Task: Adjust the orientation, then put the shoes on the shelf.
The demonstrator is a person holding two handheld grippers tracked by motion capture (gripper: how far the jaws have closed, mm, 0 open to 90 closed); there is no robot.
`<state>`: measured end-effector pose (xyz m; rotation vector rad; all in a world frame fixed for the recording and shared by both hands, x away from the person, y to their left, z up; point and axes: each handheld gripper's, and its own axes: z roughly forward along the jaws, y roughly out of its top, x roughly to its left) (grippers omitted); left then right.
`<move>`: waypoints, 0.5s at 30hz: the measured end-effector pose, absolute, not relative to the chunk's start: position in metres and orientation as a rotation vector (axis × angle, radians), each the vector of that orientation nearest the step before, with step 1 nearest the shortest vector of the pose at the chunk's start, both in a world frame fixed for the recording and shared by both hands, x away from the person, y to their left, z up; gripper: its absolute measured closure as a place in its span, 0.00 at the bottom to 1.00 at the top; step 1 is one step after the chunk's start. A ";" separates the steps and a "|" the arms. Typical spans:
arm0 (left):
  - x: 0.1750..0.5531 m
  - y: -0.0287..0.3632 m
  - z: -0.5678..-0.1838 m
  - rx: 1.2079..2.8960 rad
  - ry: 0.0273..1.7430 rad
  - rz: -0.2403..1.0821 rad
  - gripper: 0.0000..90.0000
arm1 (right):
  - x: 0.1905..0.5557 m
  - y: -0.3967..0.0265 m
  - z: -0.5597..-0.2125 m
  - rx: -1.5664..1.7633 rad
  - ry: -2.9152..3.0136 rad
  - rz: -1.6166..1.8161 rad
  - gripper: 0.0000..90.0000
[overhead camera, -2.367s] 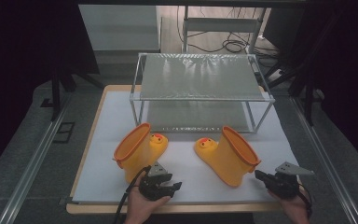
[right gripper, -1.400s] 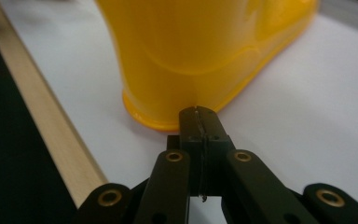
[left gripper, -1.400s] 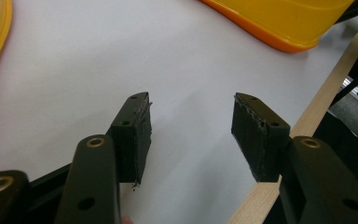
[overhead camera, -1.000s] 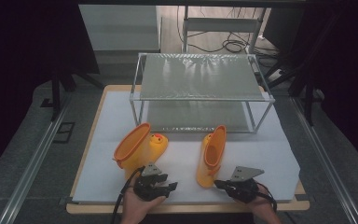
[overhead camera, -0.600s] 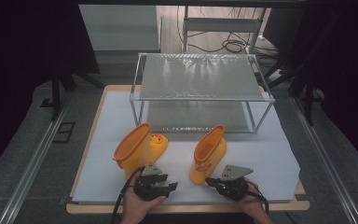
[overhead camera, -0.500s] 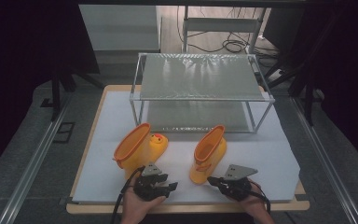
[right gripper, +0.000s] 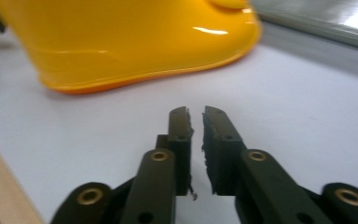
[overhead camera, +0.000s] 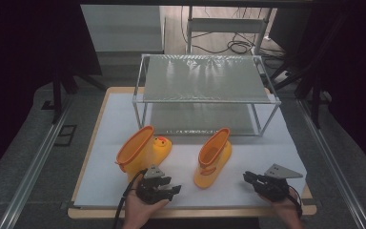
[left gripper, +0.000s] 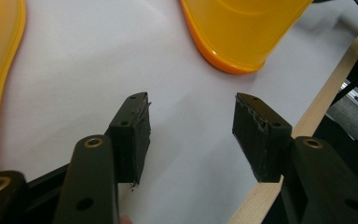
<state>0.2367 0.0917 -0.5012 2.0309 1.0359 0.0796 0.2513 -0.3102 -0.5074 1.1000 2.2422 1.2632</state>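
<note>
The right gripper (right gripper: 195,112) has its ribbed black rubber pads almost together, just a thin slit showing, nothing between them; the jaws have just been opening a bit. It sits low over the white sheet (overhead camera: 276,152), with the glossy yellow right boot (overhead camera: 213,156) a little way off to its left in the high view, standing upright on its orange sole. The left gripper (left gripper: 191,123) is spread wide, pads well apart and scuffed at the edges, holding nothing, only matte white sheet between them. The left boot (overhead camera: 140,151) lies on its side just beyond it, open top toward the left, with a small duck face on the toe. Both boots look like smooth, shiny moulded rubber. Behind them stands a metal-frame rack (overhead camera: 205,78) with rippled glass-like shelves, all on a pale wooden board (overhead camera: 95,119).
</note>
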 end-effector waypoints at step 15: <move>0.239 0.086 -0.485 2.125 0.986 -0.037 0.49 | 0.255 -0.334 -0.505 1.207 2.139 1.267 0.70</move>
